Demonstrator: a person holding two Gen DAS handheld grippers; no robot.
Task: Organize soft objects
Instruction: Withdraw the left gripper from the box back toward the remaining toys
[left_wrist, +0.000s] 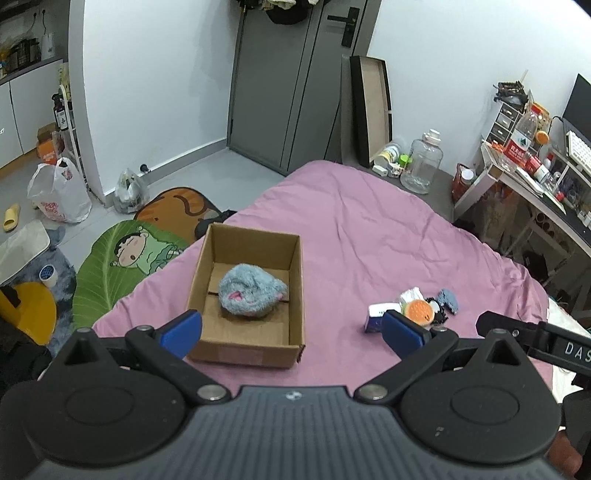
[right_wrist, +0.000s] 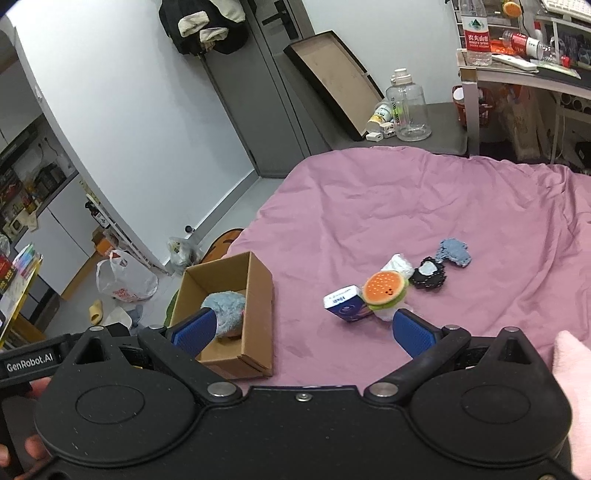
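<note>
Cardboard box (left_wrist: 246, 291) on the pink bedsheet (left_wrist: 369, 236) holds my grey-blue plush toy (left_wrist: 251, 293); in the right wrist view a blue pad hides part of it. I've got the left tool (left_wrist: 291, 334) spread wide with nothing in it, and the right tool (right_wrist: 304, 332) wide and empty too. Burger plush (right_wrist: 384, 290), a small blue carton (right_wrist: 345, 302) and a grey knitted scrap (right_wrist: 454, 253) cluster right of the box; a black-rimmed piece (right_wrist: 428, 275) there I can't identify. Pink fluff (right_wrist: 569, 365) is cut off at the right edge.

Bedroom: pink-sheeted bed (left_wrist: 369, 229), desk (left_wrist: 532, 184).

left tool (left_wrist: 291, 334): black, blue pads | right tool (right_wrist: 302, 332): same, "GenRobot.AI"
</note>
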